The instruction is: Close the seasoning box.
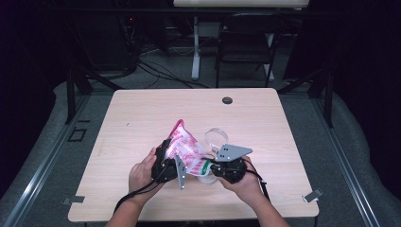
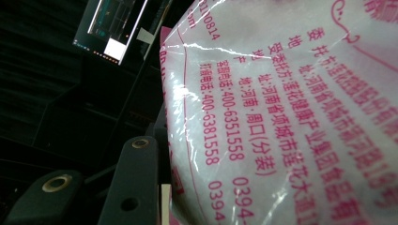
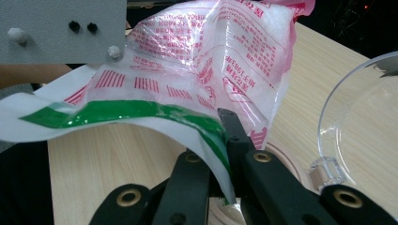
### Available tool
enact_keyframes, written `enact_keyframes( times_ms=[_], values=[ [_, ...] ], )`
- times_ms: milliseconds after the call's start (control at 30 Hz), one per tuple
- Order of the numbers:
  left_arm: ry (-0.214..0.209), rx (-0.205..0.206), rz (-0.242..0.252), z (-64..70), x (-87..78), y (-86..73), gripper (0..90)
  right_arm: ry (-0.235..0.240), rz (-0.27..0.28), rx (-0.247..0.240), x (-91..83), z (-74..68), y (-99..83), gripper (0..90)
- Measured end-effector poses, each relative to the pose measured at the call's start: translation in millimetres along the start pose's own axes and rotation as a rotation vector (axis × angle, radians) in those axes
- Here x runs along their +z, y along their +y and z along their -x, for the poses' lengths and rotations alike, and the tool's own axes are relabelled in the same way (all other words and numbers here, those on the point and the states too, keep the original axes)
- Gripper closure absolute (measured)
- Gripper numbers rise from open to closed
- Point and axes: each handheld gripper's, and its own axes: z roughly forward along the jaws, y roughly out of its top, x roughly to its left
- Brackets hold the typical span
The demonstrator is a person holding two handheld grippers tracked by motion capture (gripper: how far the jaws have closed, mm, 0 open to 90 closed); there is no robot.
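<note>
- Worktop (image 1: 142,113): pale wood-grain surface with a small dark round grommet (image 1: 227,100) near its far edge; a dark folding chair (image 1: 247,42) stands on the floor beyond it.
- Bag (image 1: 187,147): clear plastic printed in pink characters, filled with white granules, held tilted above the worktop's near centre between both grippers; its green-striped white end points toward the right gripper.
- Left gripper (image 1: 166,163): held against the bag's left side. In the left gripper view the bag (image 2: 291,117) covers one finger, so whether the fingers (image 2: 133,183) are closed cannot be told.
- Right gripper (image 3: 225,154): fingers pinched together on the bag's green-striped edge (image 3: 141,112).
- Clear lid (image 3: 361,126): round, transparent, hinged, standing open just right of the bag over a container whose contents are hidden.
</note>
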Motion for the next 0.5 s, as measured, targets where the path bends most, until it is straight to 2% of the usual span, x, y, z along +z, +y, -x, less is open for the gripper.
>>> enact_keyframes(
  times_ms=[500],
  values=[
    [0.015, 0.045, -0.001, -0.1, -1.2, 4.0, 61.5, -0.008, -0.003, -0.003, -1.4, 1.1, -1.3, 90.0]
  ],
)
